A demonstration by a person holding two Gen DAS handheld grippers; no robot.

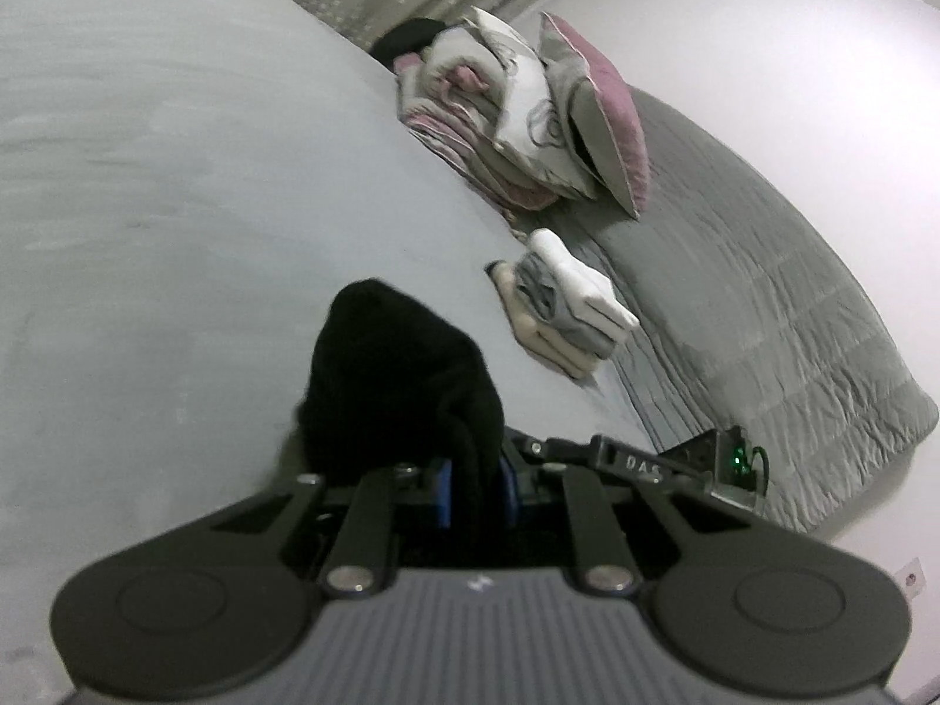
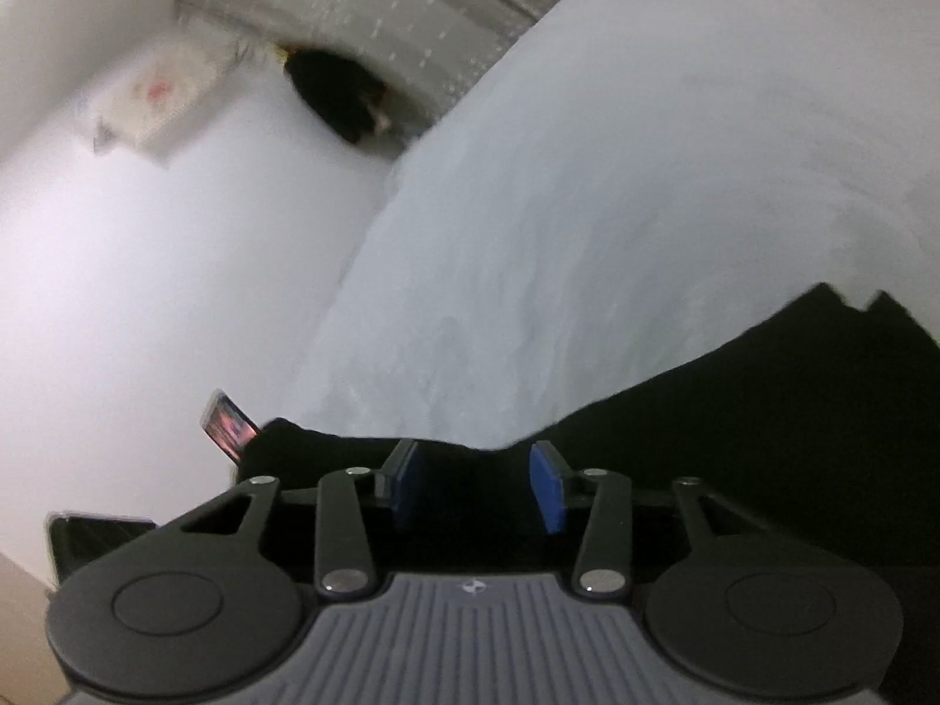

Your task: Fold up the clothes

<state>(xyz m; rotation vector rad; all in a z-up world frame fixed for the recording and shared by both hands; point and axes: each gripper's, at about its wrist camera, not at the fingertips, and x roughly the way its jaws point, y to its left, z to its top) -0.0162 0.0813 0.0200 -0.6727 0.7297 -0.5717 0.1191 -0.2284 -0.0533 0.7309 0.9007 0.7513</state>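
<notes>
Right gripper (image 2: 479,484) jaws stand apart over the black garment (image 2: 734,440), which lies on the pale grey bed sheet (image 2: 587,205); a phone (image 2: 228,424) sits at the left.

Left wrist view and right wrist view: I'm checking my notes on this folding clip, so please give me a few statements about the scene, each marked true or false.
1. The left gripper is shut on the black garment. True.
2. The right gripper is clamped tight on the cloth. False: its blue pads stand apart, with black fabric lying between them.
3. A small stack of folded clothes lies on the bed. True.
4. The pillows are plain black. False: they are pink, grey and white.
5. The sheet under the garment is light grey. True.
</notes>
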